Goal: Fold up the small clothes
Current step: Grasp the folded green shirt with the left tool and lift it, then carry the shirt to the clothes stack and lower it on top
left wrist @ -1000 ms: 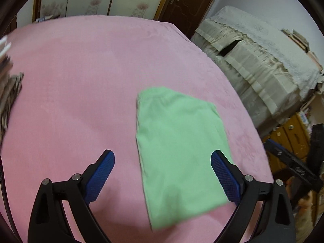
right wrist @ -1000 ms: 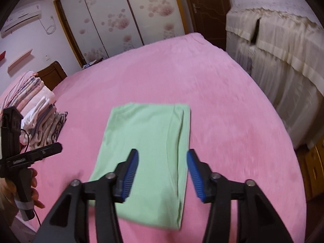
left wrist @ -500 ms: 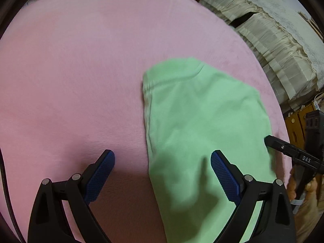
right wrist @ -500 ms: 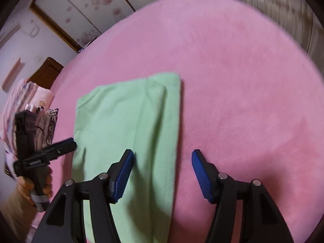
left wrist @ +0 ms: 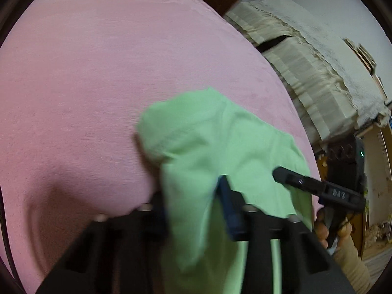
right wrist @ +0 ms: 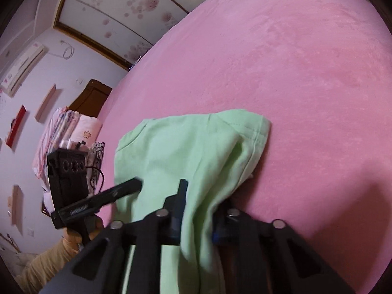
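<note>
Looking along the left gripper, I see its black arms and blue-padded fingers drawn in on a fold of the small light-green cotton garment, the cloth bunched between them and draped over the near finger. The far end of the garment rests on the pink plush bedspread, while the near end is lifted off it. To the right, the tip of the right gripper touches the green cloth's edge, with the person's hand wrapped round its handle below. Past the bed stands a piece of furniture under a cream lace-edged cover.

From the right gripper, the picture is much the same: its fingers are pressed onto a gathered pleat of the light-green garment, which hangs down between them. The rest of the cloth lies rumpled on the pink bedspread, its hemmed corner to the right. At the left, the left gripper nips the garment's other near corner. Behind it sits a stack of folded pink and patterned clothes, and beyond that a wardrobe with flower-printed sliding doors.
</note>
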`<state>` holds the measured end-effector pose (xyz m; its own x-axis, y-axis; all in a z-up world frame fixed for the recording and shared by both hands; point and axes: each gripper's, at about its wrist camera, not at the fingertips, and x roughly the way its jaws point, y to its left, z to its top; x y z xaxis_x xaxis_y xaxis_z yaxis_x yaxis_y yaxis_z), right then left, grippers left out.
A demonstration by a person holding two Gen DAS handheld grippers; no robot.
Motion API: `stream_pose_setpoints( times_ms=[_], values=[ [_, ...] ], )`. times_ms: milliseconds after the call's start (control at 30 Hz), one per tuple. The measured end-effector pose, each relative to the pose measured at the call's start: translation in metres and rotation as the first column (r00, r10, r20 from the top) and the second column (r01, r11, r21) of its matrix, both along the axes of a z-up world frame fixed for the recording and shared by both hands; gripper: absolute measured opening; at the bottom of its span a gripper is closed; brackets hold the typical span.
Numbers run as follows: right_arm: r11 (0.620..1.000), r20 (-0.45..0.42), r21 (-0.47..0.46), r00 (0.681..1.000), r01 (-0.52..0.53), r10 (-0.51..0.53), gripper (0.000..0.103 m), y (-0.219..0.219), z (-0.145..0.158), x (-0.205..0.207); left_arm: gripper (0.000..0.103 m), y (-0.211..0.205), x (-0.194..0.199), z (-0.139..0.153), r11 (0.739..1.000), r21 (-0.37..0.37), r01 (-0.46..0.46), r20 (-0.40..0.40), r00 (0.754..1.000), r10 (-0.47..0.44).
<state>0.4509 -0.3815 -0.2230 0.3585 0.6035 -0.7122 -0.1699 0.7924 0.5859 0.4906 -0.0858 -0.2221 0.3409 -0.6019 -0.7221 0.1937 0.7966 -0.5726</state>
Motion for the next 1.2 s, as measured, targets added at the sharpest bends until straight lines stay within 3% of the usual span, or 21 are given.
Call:
stream_pose_setpoints(
  times_ms=[67, 167, 333, 600, 800, 967, 1200],
  values=[
    [0.999, 0.042, -0.038, 0.999, 0.006, -0.005, 0.012, 0.003, 0.009, -0.009, 0.018, 0.004, -0.006, 0.004, 1.000, -0.007, -0.015, 0.011, 1.000, 0.015],
    [0.995, 0.112, -0.097, 0.994, 0.015, -0.004, 0.011, 0.012, 0.030, -0.024, 0.012, -0.003, -0.023, 0.022, 0.997, 0.071, -0.014, 0.075, 0.997, 0.009],
    [0.978, 0.231, -0.207, 0.972, 0.005, 0.043, 0.010, 0.039, 0.086, -0.058, 0.011, 0.000, -0.048, 0.067, 0.988, 0.142, -0.053, 0.152, 0.988, 0.031],
    [0.948, 0.391, -0.316, 0.905, -0.039, 0.167, 0.010, 0.102, 0.200, -0.143, 0.011, 0.045, -0.129, 0.187, 0.968, 0.234, -0.091, 0.344, 0.939, 0.005],
    [0.944, 0.454, -0.310, 0.854, -0.116, 0.254, 0.010, 0.180, 0.276, -0.186, 0.012, 0.121, -0.191, 0.274, 0.944, 0.287, -0.162, 0.438, 0.899, 0.022],
    [0.941, 0.509, -0.273, 0.799, -0.201, 0.319, 0.010, 0.263, 0.321, -0.206, 0.013, 0.200, -0.221, 0.343, 0.893, 0.361, -0.270, 0.505, 0.861, 0.056],
    [0.938, 0.583, -0.167, 0.737, -0.304, 0.342, 0.010, 0.407, 0.370, -0.201, 0.014, 0.332, -0.235, 0.418, 0.755, 0.461, -0.465, 0.590, 0.797, 0.130]
  ],
)
